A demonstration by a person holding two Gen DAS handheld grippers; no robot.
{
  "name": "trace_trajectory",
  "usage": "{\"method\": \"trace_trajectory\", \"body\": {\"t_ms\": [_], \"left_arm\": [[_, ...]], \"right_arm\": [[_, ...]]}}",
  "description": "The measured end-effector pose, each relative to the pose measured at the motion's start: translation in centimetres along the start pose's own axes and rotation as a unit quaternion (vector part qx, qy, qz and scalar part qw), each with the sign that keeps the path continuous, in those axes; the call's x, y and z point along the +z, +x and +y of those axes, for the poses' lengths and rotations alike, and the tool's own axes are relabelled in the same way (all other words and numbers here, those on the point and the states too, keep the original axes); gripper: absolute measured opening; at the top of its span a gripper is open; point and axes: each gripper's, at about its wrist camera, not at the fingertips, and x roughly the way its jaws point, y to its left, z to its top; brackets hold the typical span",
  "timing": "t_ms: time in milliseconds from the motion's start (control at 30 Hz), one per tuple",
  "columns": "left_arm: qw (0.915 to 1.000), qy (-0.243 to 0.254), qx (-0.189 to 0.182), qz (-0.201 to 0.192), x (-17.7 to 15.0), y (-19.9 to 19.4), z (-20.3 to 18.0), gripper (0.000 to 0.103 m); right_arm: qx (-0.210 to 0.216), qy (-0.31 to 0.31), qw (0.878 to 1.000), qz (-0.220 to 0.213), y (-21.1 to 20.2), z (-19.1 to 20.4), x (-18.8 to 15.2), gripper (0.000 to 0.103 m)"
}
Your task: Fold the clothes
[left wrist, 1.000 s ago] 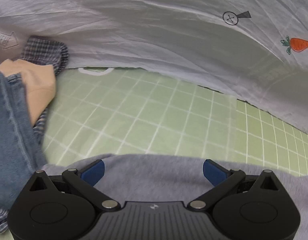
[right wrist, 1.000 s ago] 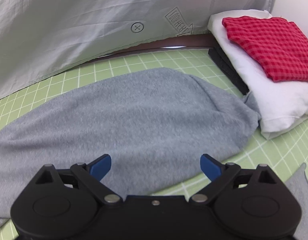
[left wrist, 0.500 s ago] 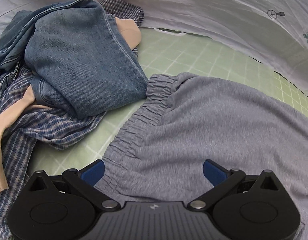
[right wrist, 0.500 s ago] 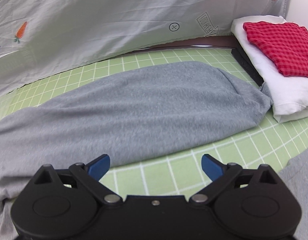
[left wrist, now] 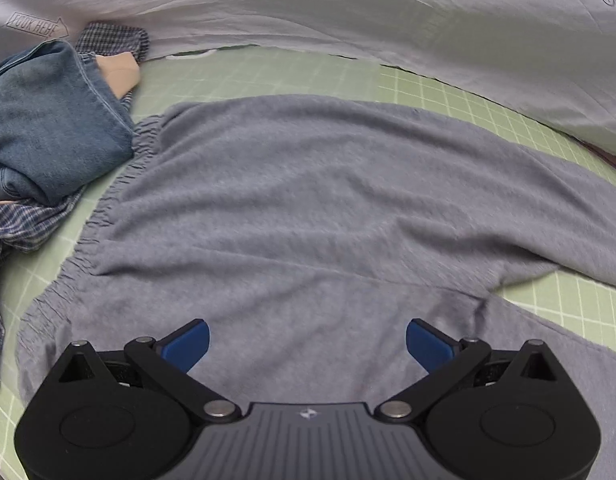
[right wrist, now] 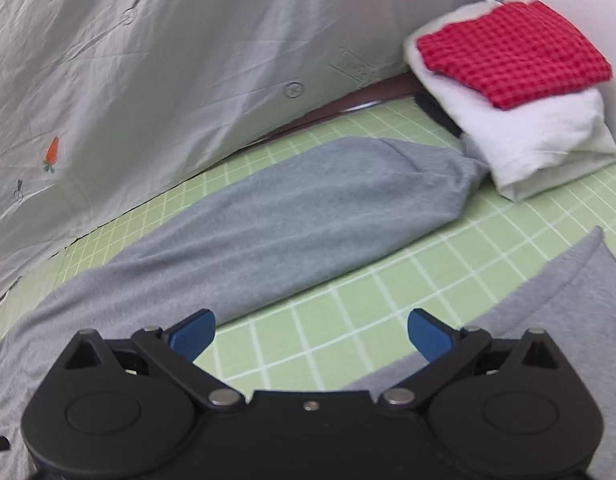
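Grey sweatpants point(left wrist: 308, 208) lie under both tongs (left point(left wrist: 308, 346), right point(right wrist: 311, 334)) — spread apart, empty.

Soft, fuzzy grey sweatpants point(left wrist: 308, 200) lie beside coarse denim jeans point(left wrist: 47, 120) and a crinkled thin sheet point(right wrist: 147, 60).

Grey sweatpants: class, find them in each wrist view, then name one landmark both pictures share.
Left wrist view: grey sweatpants fill the centre, elastic waistband at left beside the denim pile.
Right wrist view: one leg runs diagonally across the middle, the other at lower right.
Shared landmark: the green grid mat.
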Motion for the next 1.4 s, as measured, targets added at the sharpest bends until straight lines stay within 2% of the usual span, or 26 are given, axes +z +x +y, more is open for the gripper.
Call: {"method": "trace_trajectory", "body": {"t_ms": [133,300,400,467,533,600,767,833,867,900,933,1033,1133,1267,1333,1400], "left_arm": [[0.9996,0.019,-0.016,0.01,-1.0,0.0,-3.9,0.103],[0.9994,0.032,-0.008,0.001,-0.3,0.6,-7.6,0.103],[0.9996,0.027,-0.011,0.0,0.7,1.6,-8.8,0.096],[0.9994,0.032,-0.012,0.01,1.4,2.7,-9.4,0.089],[0.9985,0.051,-0.008,0.016,2.1,3.7,-10.2,0.083],[0.9975,0.068,-0.003,0.021,2.6,4.5,-10.7,0.082],[0.9967,0.074,-0.012,0.032,3.5,5.9,-10.8,0.078],[0.997,0.072,-0.012,0.027,3.8,6.0,-10.7,0.072],[0.9971,0.071,-0.012,0.025,3.9,6.1,-10.6,0.068],[0.9973,0.068,-0.013,0.024,4.0,6.1,-10.4,0.067],[0.9974,0.066,-0.013,0.024,4.1,6.1,-10.3,0.065],[0.9975,0.065,-0.012,0.025,4.4,6.2,-10.3,0.064],[0.9977,0.063,-0.01,0.022,4.4,6.2,-10.1,0.064],[0.9975,0.068,-0.01,0.018,4.3,6.0,-9.8,0.064],[0.9976,0.066,-0.01,0.016,4.2,5.8,-9.4,0.062],[0.9978,0.064,-0.009,0.014,4.1,5.7,-9.1,0.059]], "right_arm": [[-0.009,0.003,1.0,0.004,-0.1,-3.5,1.4,0.103],[-0.024,0.019,0.999,0.018,1.9,-7.4,3.9,0.103],[-0.026,0.04,0.998,0.029,4.0,-9.3,5.8,0.102],[-0.029,0.054,0.998,0.028,5.4,-10.3,7.1,0.097],[-0.028,0.069,0.997,0.028,7.3,-11.1,8.4,0.086],[-0.027,0.081,0.996,0.035,9.2,-11.7,9.5,0.077],[-0.023,0.089,0.994,0.056,12.9,-12.3,11.4,0.049],[-0.017,0.082,0.995,0.058,13.6,-12.4,12.1,0.023],[-0.014,0.078,0.995,0.059,13.9,-12.5,12.4,0.018],[-0.005,0.074,0.996,0.054,14.0,-12.5,12.9,0.008],[0.006,0.071,0.996,0.046,14.0,-12.4,13.5,0.006],[0.055,0.063,0.996,-0.004,13.7,-11.1,16.3,0.005],[0.094,0.023,0.994,-0.059,12.8,-8.0,20.5,0.004],[0.152,0.011,0.977,-0.147,8.9,-4.7,24.8,0.004],[0.167,0.008,0.969,-0.183,6.7,-4.1,25.0,0.004],[0.151,-0.015,0.97,-0.19,5.7,-4.3,23.3,0.004]]}}
